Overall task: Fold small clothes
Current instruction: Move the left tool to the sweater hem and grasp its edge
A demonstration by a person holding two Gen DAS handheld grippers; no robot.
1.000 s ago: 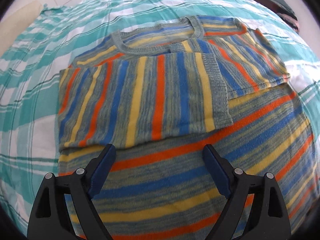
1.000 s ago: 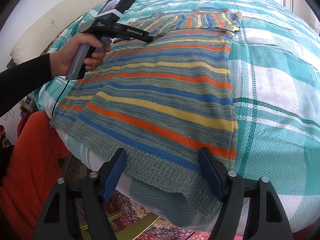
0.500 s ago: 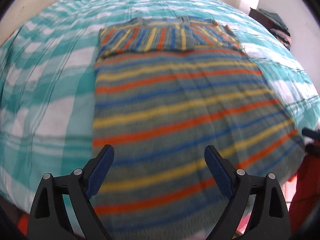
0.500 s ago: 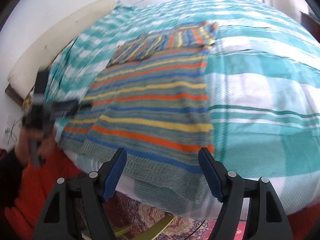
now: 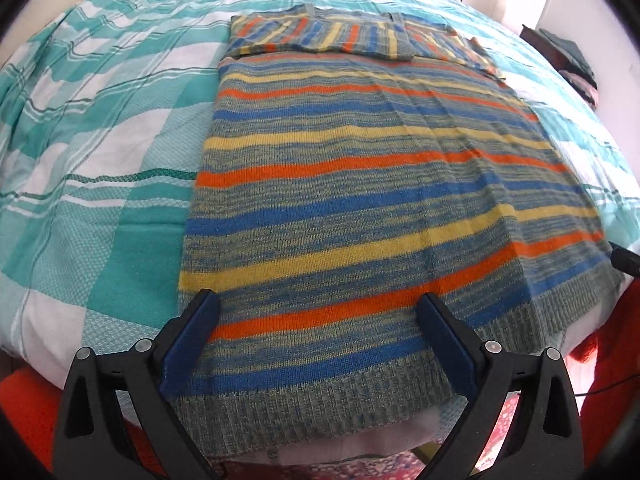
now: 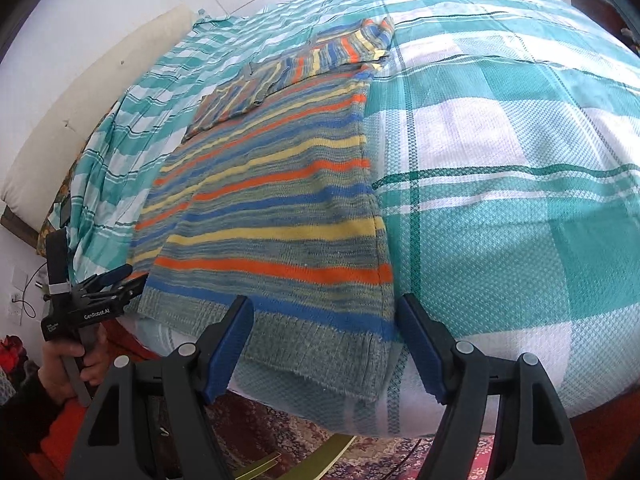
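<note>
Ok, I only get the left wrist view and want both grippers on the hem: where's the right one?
Observer: The right gripper is open over the striped sweater's near hem corner, pinching nothing.
Operator: Does that corner lie flat?
Observer: No, the ribbed hem droops over the edge of the checked bedspread.
Operator: And my gripper from there?
Observer: The left gripper hangs beside the opposite hem corner, held by a hand; its jaws have just been opening, gripping nothing.
</note>
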